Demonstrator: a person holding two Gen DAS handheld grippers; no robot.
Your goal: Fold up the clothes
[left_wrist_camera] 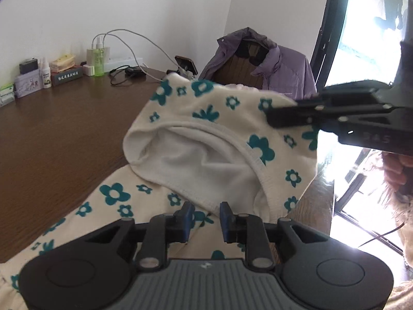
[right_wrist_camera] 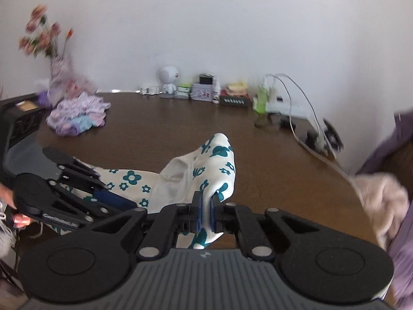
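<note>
Jacket (left_wrist_camera: 281,64) drapes chair (left_wrist_camera: 240,71) behind floral garment (left_wrist_camera: 206,139).

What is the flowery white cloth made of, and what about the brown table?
The cream garment with teal flower print looks like soft knit cotton, matte: it has a stitched hem, a fuzzy plain inside and droops in folds. The dark brown table looks like wood or wood-look laminate: streaky grain, slight sheen. Which one, I cannot tell.

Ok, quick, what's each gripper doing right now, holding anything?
Left gripper: open, jaws apart over the floral garment, not pinching it.
Right gripper: shut on the floral garment's edge, lifting it.
</note>
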